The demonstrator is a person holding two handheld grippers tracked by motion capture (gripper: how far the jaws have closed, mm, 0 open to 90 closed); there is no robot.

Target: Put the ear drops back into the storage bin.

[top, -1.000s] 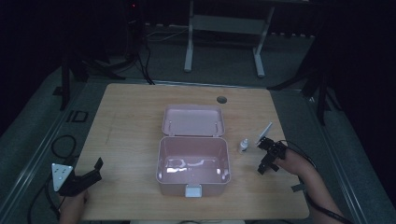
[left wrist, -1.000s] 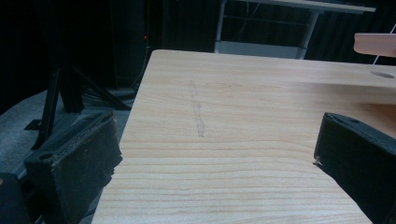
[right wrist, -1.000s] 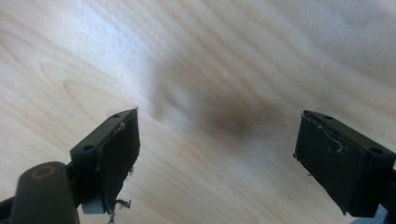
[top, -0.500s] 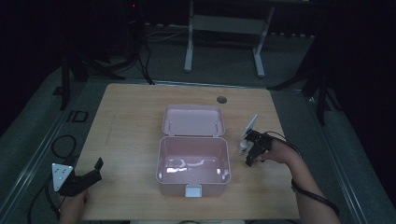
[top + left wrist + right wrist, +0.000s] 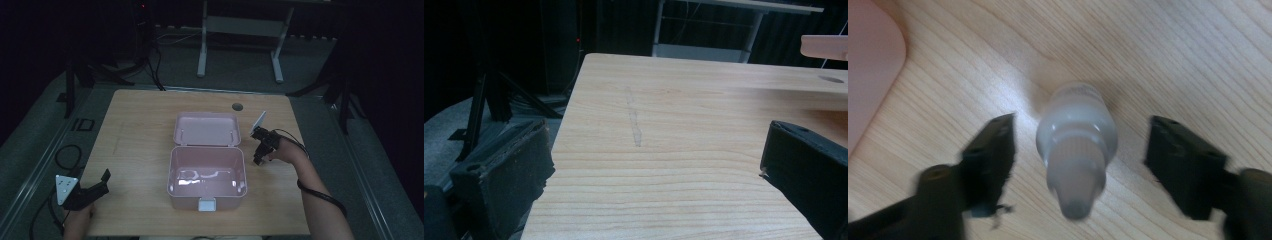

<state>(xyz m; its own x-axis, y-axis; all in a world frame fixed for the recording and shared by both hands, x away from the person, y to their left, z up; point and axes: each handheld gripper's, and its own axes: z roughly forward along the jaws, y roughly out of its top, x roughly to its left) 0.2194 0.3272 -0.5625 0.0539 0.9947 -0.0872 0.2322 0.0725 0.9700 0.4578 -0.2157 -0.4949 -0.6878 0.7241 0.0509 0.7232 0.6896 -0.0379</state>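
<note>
Closing on a small white bottle (image 5: pixel 1076 145), the right gripper (image 5: pixel 1080 165) has just been narrowing its jaws; the bottle stands between them, but a gap shows on either side, so the pads do not press on it yet. Bottle position: upright on the worktop (image 5: pixel 140 130), just to the right of the open pink box (image 5: pixel 207 172), near the hinge line where the lid (image 5: pixel 206 129) lies folded back. In the high view the right gripper (image 5: pixel 260 150) sits over that spot with its jaws pointing down.

Left gripper (image 5: pixel 92 187) rests near the front left corner of the worktop, well apart from the box; its jaws stand wide with nothing but bare wood between them.

Judgement on the step in hand: this is the grasp of the bottle, probably for placing in the box. The right gripper view is motion-blurred, so steadying the hand before the jaws meet would help. The bottle sits slightly nearer the left jaw in that view; centring it first should stop one pad pushing it over. Grip is best taken on the wider body below the cap, not on the tapered tip, where a round, smooth piece could squirt out. Then lift straight up, clearing the box wall before moving across.
</note>
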